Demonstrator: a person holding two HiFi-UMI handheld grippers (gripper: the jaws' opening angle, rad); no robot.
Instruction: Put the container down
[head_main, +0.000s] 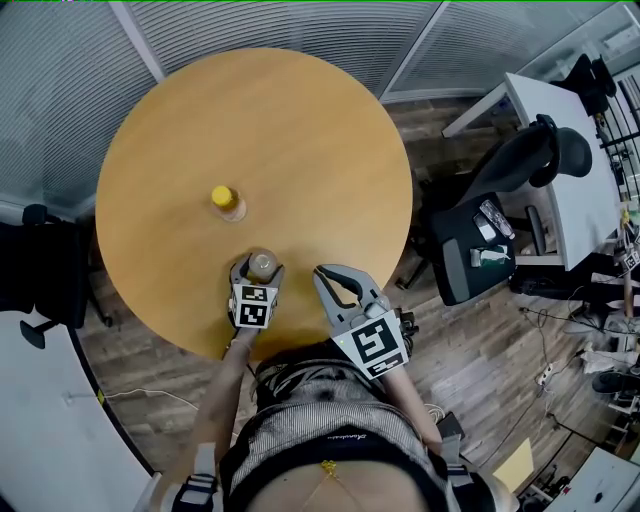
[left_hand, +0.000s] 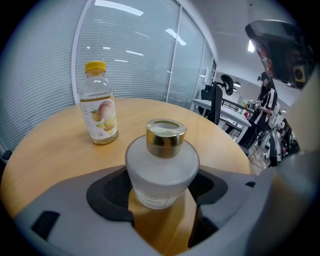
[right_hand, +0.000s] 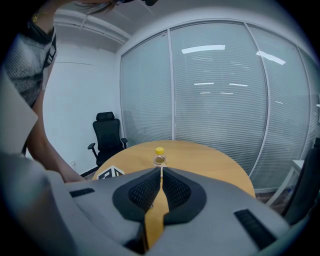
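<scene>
Left gripper (head_main: 259, 272) clamps the frosted container (left_hand: 161, 170) upright, neck up; right gripper (right_hand: 160, 170) is closed, empty.

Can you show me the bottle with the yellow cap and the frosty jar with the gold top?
bottle (left_hand: 101, 116), left gripper view, on its fruit label.
frosted jar (left_hand: 161, 172), left gripper view, on its white body.

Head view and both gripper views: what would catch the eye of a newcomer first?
A frosted bottle with a gold cap sits clamped in the left gripper at the near edge of the round table. A yellow-capped juice bottle stands near the table's middle. The right gripper is shut, empty.
</scene>
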